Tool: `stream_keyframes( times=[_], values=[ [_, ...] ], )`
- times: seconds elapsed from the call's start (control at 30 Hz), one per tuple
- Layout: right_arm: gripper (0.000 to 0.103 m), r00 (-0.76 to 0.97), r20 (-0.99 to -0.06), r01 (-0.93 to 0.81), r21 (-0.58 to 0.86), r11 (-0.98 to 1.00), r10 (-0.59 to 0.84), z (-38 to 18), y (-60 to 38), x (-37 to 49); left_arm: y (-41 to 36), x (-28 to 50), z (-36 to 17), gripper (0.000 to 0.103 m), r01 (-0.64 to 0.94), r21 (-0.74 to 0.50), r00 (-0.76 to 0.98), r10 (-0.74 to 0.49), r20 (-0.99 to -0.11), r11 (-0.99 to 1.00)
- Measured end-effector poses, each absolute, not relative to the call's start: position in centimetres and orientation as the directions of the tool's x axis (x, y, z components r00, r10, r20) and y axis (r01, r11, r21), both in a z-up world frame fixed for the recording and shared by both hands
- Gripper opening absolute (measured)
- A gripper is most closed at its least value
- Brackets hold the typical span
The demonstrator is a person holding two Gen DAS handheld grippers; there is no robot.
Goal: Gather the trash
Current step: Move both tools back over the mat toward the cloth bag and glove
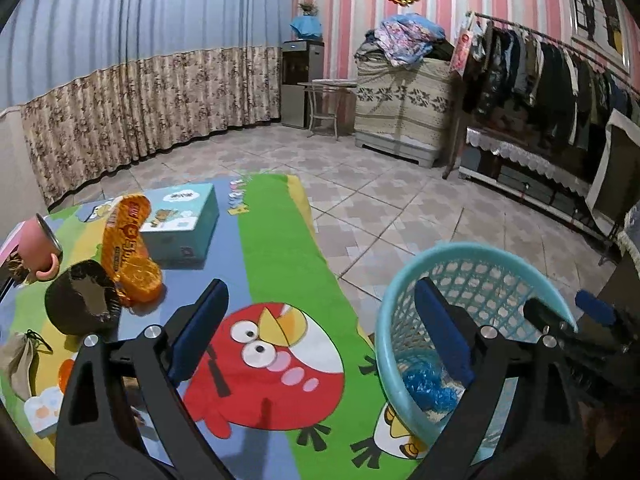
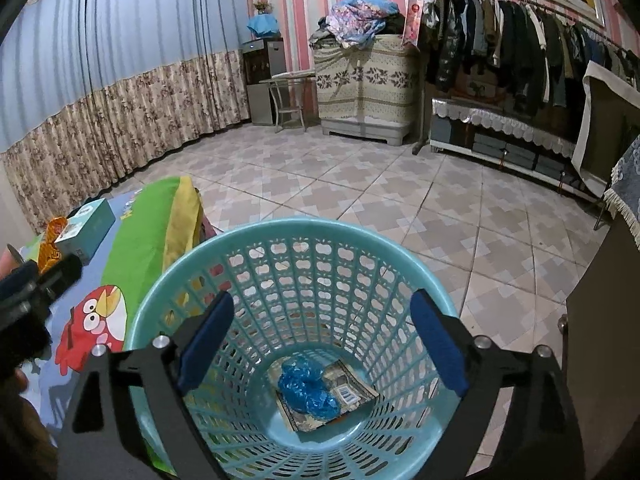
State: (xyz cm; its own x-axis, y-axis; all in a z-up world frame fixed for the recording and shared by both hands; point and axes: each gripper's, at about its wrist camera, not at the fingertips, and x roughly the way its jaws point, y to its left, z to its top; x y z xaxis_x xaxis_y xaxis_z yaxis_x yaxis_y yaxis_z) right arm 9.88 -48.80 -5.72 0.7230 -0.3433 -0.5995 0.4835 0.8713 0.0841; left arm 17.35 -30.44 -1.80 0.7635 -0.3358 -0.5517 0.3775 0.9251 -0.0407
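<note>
basket (image 2: 304, 240): pale blue plastic, latticed wall, stands on the floor tiles just off the right edge of the bed cover (image 1: 280, 216); light and stiff, likely to tip if the rim is knocked. in its bottom lie a crumpled blue plastic bag (image 2: 308, 388) and a flat printed wrapper (image 2: 352, 396) under it, both soft and near weightless. right gripper (image 2: 320, 344) hangs over the basket mouth, jaws wide apart, nothing between them. left gripper (image 1: 320, 332) over the bed cover beside the basket, jaws also apart and empty. trash not yet collected sits toward the left edge of the cover: orange snack bag (image 1: 128, 248), crinkly foil, light, slippery, judged best pinched at a flat sealed end or across a fold; dark paper cup (image 1: 82, 304) lying on its side against the bag, thin-walled, would crush, so take it by the rim with a light squeeze. teal box (image 1: 180, 224) beyond and pink mug (image 1: 38, 248) at the left edge look like keepers, cannot say for sure. small beige pouch (image 1: 22, 360) near the left front edge: soft, unclear whether trash.
</note>
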Motion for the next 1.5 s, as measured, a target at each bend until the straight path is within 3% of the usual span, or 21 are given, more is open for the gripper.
stream_keyframes(
  times=[0.1, 0.4, 0.67, 0.97, 1.2, 1.5],
  values=[
    [0.088, 0.734, -0.592, 0.476, 0.1, 0.874, -0.332, -5.3, -48.5, 9.9, -29.4, 17.4, -0.9, 0.094, 0.377, -0.075, 0.759, -0.354, -0.546, 0.923],
    [0.093, 0.754, -0.565, 0.436, 0.047, 0.899, -0.336, -4.2, -44.9, 10.8, -23.6, 17.1, -0.5, 0.097, 0.308, -0.02, 0.8, -0.271, -0.535, 0.951],
    [0.097, 0.795, -0.559, 0.358, 0.116, 0.927, -0.237, -3.6, -41.3, 11.9, -16.2, 17.9, -1.3, 0.097, 0.203, 0.024, 0.818, -0.157, -0.553, 0.979],
    [0.098, 0.818, -0.567, 0.214, 0.139, 0.967, -0.099, -4.0, -36.0, 13.4, -5.6, 18.5, -2.8, 0.097, 0.088, -0.021, 0.795, -0.083, -0.6, 0.996],
    [0.098, 0.808, -0.581, 0.181, 0.088, 0.979, -0.097, -4.3, -31.7, 14.6, -0.1, 18.3, -3.6, 0.097, -0.012, 0.025, 0.809, 0.025, -0.588, 1.0],
    [0.098, 0.8, -0.596, 0.143, 0.068, 0.987, -0.075, -3.8, -27.7, 15.2, 2.9, 20.4, -5.3, 0.097, -0.026, 0.043, 0.729, 0.048, -0.683, 0.999]
  ],
)
